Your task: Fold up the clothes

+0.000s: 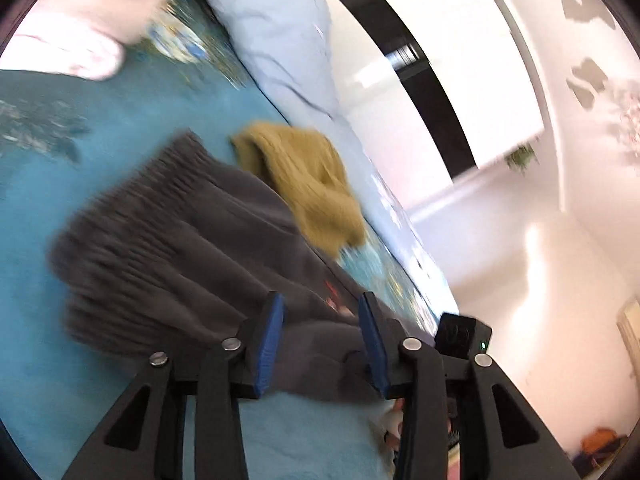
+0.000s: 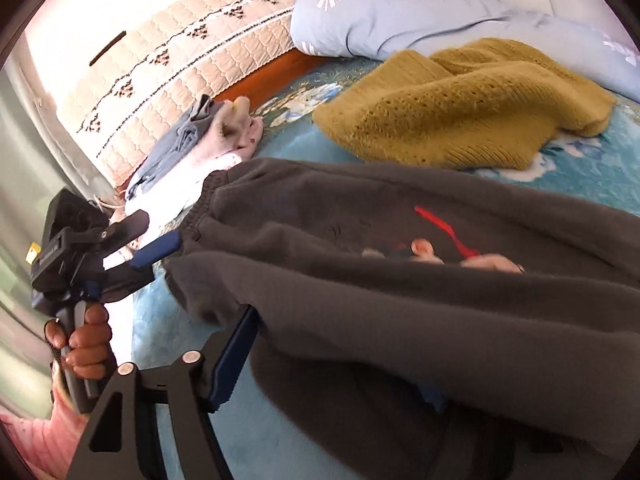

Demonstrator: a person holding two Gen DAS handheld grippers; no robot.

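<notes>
Dark grey sweatpants point(image 1: 180, 236) spread over teal bedspread point(image 1: 132, 116), gathered waistband at 11 o'clock in left wrist view, legs trailing to 5 o'clock. Left gripper point(image 1: 324, 344) low at 6 o'clock, blue-padded fingers point(image 1: 270, 344) set wide apart w/ grey fabric lying between them; no pinch seen. Mustard knit sweater point(image 1: 304, 184) crumpled just beyond pants at 1 o'clock, touching pale blue floral quilt point(image 1: 280, 40). Pink and white folded clothes point(image 1: 80, 36) at 10 o'clock, blurred.

Right wrist view: sweatpants point(image 2: 400, 288) filling centre and 4 o'clock, red mark and small print on front. Right gripper point(image 2: 332, 360) at 7 o'clock, one blue-padded finger point(image 2: 232, 364) showing at fabric edge, other buried under cloth; spread can't be told. Left gripper point(image 2: 160, 240) at 9 o'clock, fingers at waistband corner, gripped by hand point(image 2: 86, 340) w/ pink sleeve point(image 2: 36, 436) below. Sweater point(image 2: 460, 108) at 1 o'clock, quilt point(image 2: 400, 8) at 12, folded pile point(image 2: 200, 140) at 10 beside quilted beige mattress edge point(image 2: 180, 40).
</notes>
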